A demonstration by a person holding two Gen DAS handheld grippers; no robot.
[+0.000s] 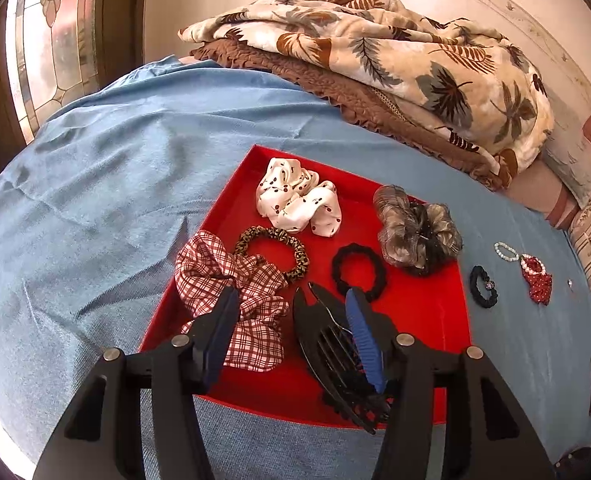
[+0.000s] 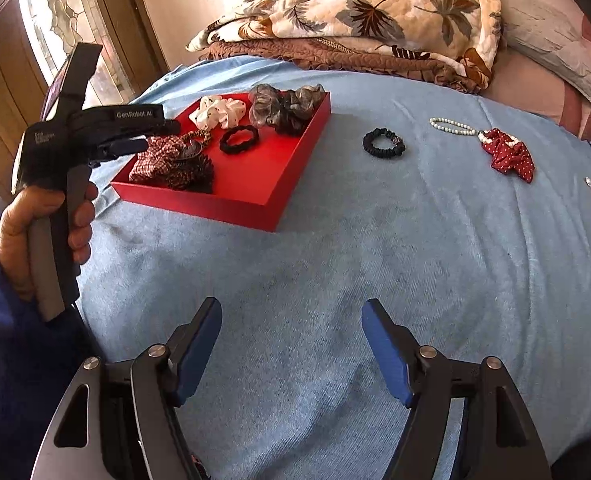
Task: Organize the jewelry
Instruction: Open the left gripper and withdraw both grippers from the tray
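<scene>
A red tray (image 1: 423, 312) (image 2: 295, 176) on the blue bedspread holds a white cherry scrunchie (image 1: 297, 200), a plaid scrunchie (image 1: 231, 284), a leopard hair tie (image 1: 271, 254), a black hair tie (image 1: 358, 276) and a grey-black scrunchie (image 1: 417, 230). My left gripper (image 1: 291, 304) is open over the tray's near part; a black comb clip (image 1: 335, 356) lies against its right finger. My right gripper (image 2: 291, 312) is open and empty above bare bedspread. Outside the tray lie a small black hair tie (image 2: 383, 143), a pearl bracelet (image 2: 453, 126) and a red dotted scrunchie (image 2: 509, 156).
Folded leaf-print and brown blankets (image 1: 375, 52) and a pillow (image 2: 551, 48) lie at the back of the bed. A small metal piece (image 2: 588, 181) lies at the far right. A glass door (image 1: 51, 40) stands at the left.
</scene>
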